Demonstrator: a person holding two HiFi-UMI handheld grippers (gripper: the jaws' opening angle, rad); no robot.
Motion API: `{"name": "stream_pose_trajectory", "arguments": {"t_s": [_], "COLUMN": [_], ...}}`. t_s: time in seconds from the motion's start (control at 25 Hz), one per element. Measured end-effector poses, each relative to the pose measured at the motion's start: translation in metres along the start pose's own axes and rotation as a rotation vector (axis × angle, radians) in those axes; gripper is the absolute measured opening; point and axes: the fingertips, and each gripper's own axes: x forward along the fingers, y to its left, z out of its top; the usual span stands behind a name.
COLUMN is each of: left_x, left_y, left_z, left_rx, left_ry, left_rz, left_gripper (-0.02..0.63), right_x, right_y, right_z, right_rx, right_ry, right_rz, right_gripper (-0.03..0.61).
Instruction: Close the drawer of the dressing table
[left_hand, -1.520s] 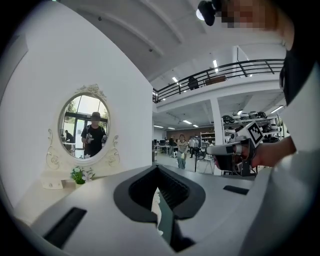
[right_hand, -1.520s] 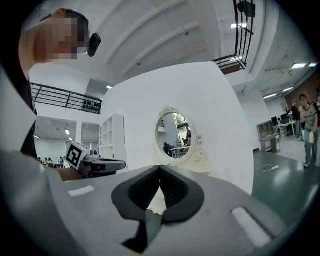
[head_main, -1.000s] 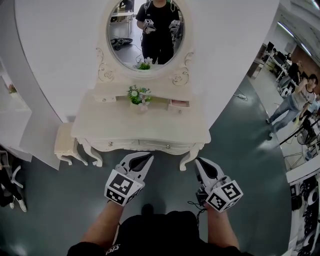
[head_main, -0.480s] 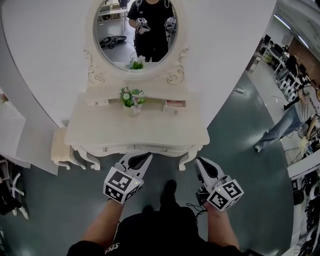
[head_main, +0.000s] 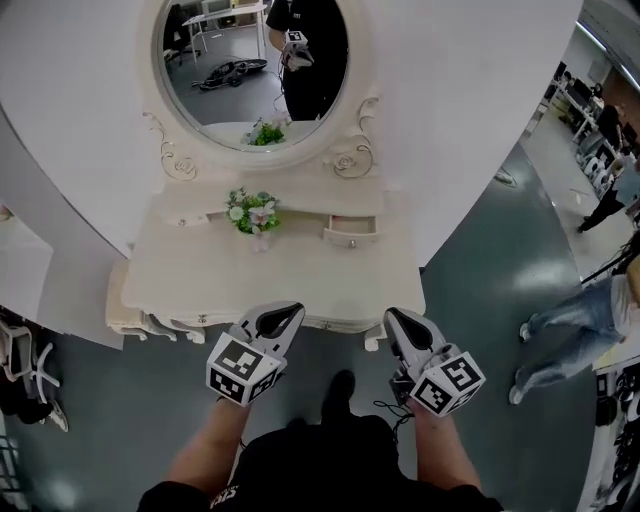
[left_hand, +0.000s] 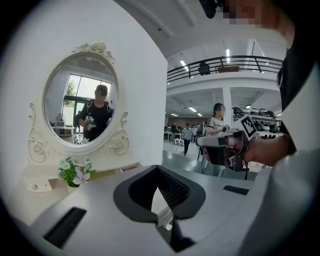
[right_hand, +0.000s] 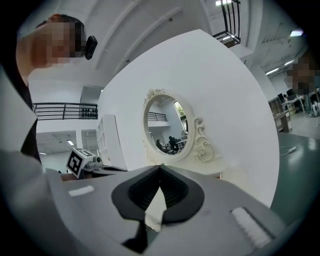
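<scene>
Head view: the small drawer (head_main: 350, 229) stands pulled out at the far right of the dressing table (head_main: 200, 275), front facing near, long axis left-right. The left gripper (head_main: 292, 312) and right gripper (head_main: 392, 317) hover by the near edge, likely readying a push. Left gripper view: fingers closed, empty, aimed towards the mirror (left_hand: 80, 100). Right gripper view: fingers likewise closed on nothing.

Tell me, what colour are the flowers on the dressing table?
White and pale pink flowers, green leaves; left gripper view shows them best.
</scene>
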Motion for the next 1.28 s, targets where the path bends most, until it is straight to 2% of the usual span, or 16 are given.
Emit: {"name": "stream_pose_trajectory", "arguments": {"t_s": [0.24,0.4,0.8,1.28], "left_x": [0.054,0.078,0.106,0.107], "left_y": [0.008,0.010,0.032,0.092], "left_z": [0.025,0.033,0.033,0.021], "left_rx": [-0.026,-0.028,-0.050,-0.075], "left_ry": [0.030,0.037,0.039,0.020], "left_rz": [0.015,0.029,0.008,-0.026], "left_gripper": [0.005,0.005,0.005,0.005], "right_x": [0.025,0.032,0.048,0.109], "right_y": [-0.043,-0.066,-0.095,-0.092], "right_z": [0.011,0.015,0.013,-0.005], "right_rx": [0.006,0.007,0.055,0.009], "right_ry": [0.050,0.065,0.076,0.153], "right_rz": [0.086,0.107,0.054,-0.080], "right_gripper": [0.011,0.011,0.011,0.012]}}
